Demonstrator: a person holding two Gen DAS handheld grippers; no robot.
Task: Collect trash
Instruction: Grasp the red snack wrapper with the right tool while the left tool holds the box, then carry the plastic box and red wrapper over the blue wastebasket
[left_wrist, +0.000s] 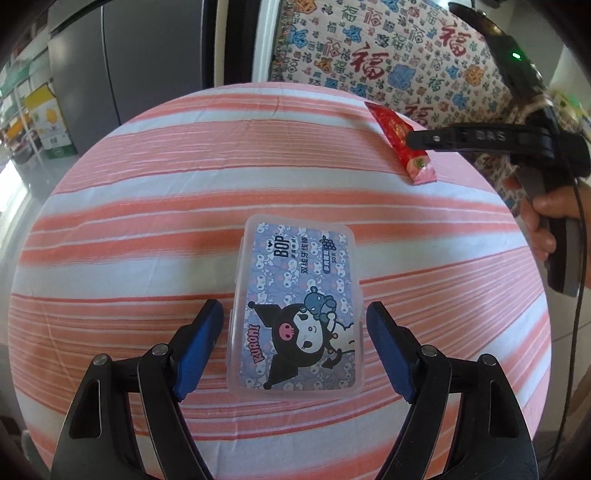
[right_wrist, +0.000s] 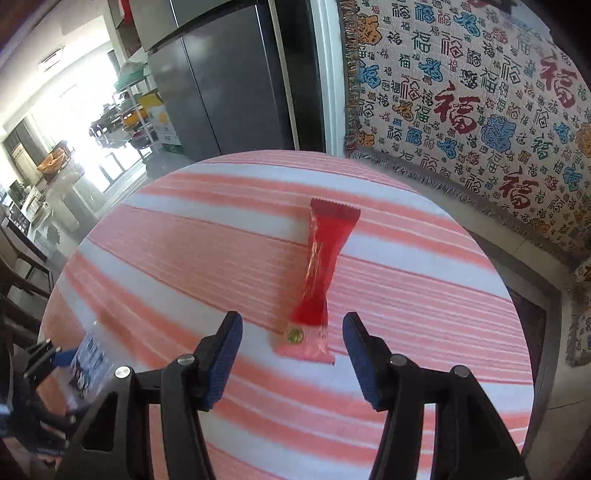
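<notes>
both tools (left_wrist: 294, 350) (right_wrist: 292, 360) point steeply down, jaws apart.

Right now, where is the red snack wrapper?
The red snack wrapper lies flat on the striped tablecloth, just ahead of the open right tool, near the table's far right edge by the patterned blanket.

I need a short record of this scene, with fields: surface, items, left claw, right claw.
surface: round table with a pink and white striped cloth
items: clear plastic box with a cartoon label; red wrapper, both lying flat
left claw: open, fingers on either side of the box, not pressing it
right claw: open, over the near end of the wrapper, not gripping
</notes>
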